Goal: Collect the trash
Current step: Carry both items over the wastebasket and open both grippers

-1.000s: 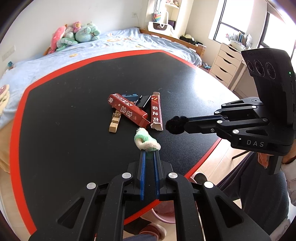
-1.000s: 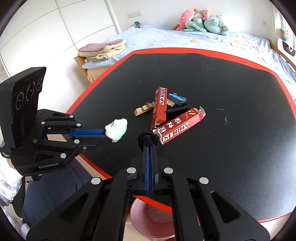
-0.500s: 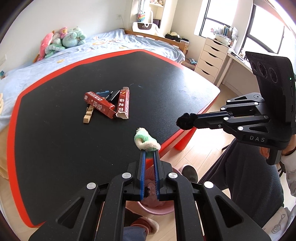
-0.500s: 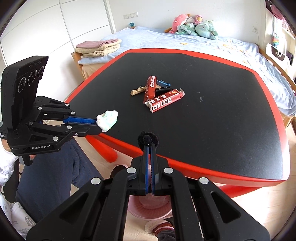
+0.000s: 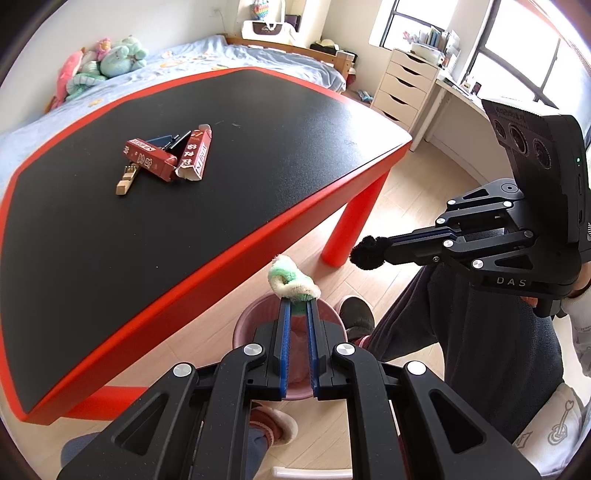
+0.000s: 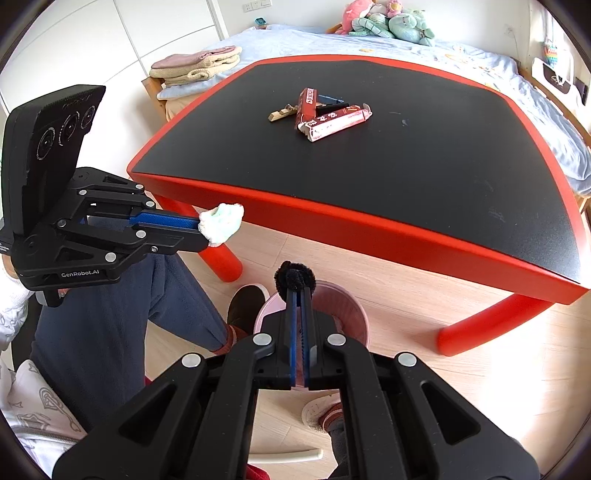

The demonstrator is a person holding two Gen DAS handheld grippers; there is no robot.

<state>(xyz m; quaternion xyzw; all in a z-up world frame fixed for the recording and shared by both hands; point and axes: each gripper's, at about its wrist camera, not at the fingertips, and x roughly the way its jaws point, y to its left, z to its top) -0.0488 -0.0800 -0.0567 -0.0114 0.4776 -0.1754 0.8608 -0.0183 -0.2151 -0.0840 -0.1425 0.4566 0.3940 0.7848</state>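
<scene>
Trash here comes in two soft scraps, each pinched at the tips of a gripper. Green-and-white fluffy wad [image 5: 293, 282] sits clamped between the blue-lined fingers [image 5: 283, 332] of the left gripper [image 5: 297, 301], whose jaws are drawn in to a narrow gap with the wad bulging out past their ends. It hangs off the table's near edge, above the far rim of the pink bin [image 5: 245, 325] on the floor. From the right wrist view the same wad [image 6: 221, 223] shows beside the red table leg [image 6: 223, 264].

A black fuzzy ball [image 6: 294, 277] is held by the right gripper [image 6: 297, 291], its jaws nearly together on the ball. It sits over the bin's [image 6: 354, 306] far rim in that view; in the left wrist view the ball [image 5: 367, 252] is out to the right of the wad, apart from it.

On the black table with its red border [image 6: 332, 218] lies a small heap, well away from both grippers: two red cartons [image 6: 334, 120] crossed over each other, a wooden clothespin [image 6: 281, 113] at their left, and a blue piece [image 6: 330, 99] and a black piece tucked behind them.

The person's dark trousers [image 6: 122, 314] and a brown slipper [image 6: 245, 306] sit just beside the bin. A bed with plush toys [image 6: 384, 24] lies beyond the table.
</scene>
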